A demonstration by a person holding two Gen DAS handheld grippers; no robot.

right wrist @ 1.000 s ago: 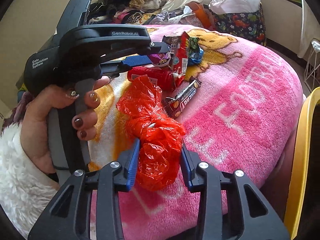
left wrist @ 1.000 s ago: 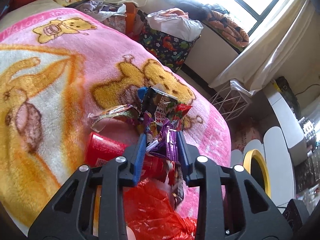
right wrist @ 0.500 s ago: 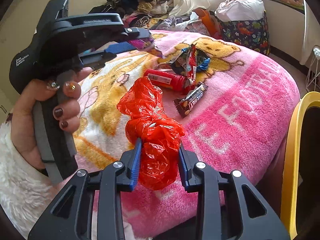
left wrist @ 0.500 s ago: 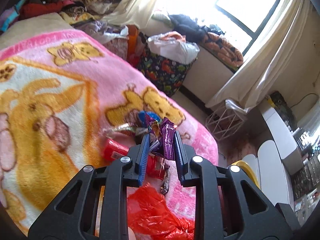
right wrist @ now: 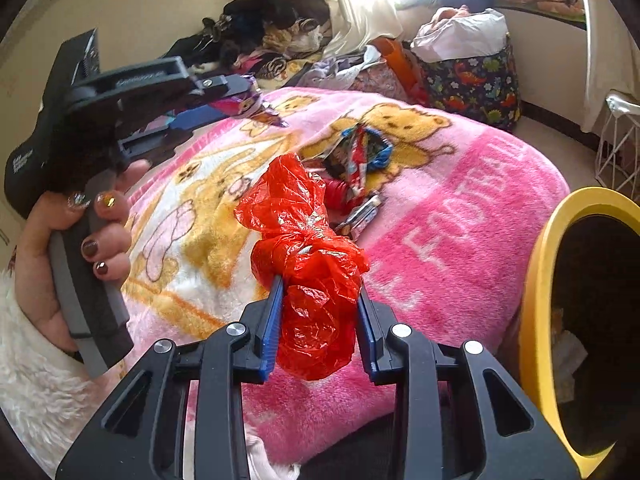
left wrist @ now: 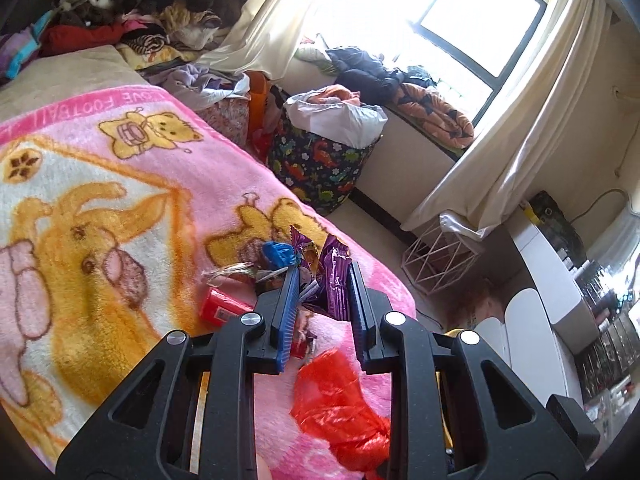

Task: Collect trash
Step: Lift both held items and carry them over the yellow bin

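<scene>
My left gripper [left wrist: 323, 276] is shut on a purple snack wrapper [left wrist: 334, 280] and holds it above the pink blanket [left wrist: 120, 184]; the wrapper also shows in the right wrist view [right wrist: 250, 106]. My right gripper [right wrist: 319, 292] is shut on a crumpled red plastic bag [right wrist: 308, 264], held above the blanket's front edge; the bag shows in the left wrist view [left wrist: 340, 412]. On the blanket lie a red packet [left wrist: 220, 307], a blue wrapper [left wrist: 280, 254], a colourful snack packet [right wrist: 356, 156] and a chocolate bar wrapper [right wrist: 362, 212].
A yellow-rimmed bin [right wrist: 540, 280] stands at the right by the bed. A dinosaur-print basket [left wrist: 320, 168] with clothes and a white wire basket [left wrist: 440, 256] stand on the floor under the window. Clothes are piled at the bed's far end [left wrist: 140, 12].
My left gripper has lifted up and away from the trash pile with the purple wrapper in it. My right gripper has risen a little with the red bag, and the yellow bin has come further into view.
</scene>
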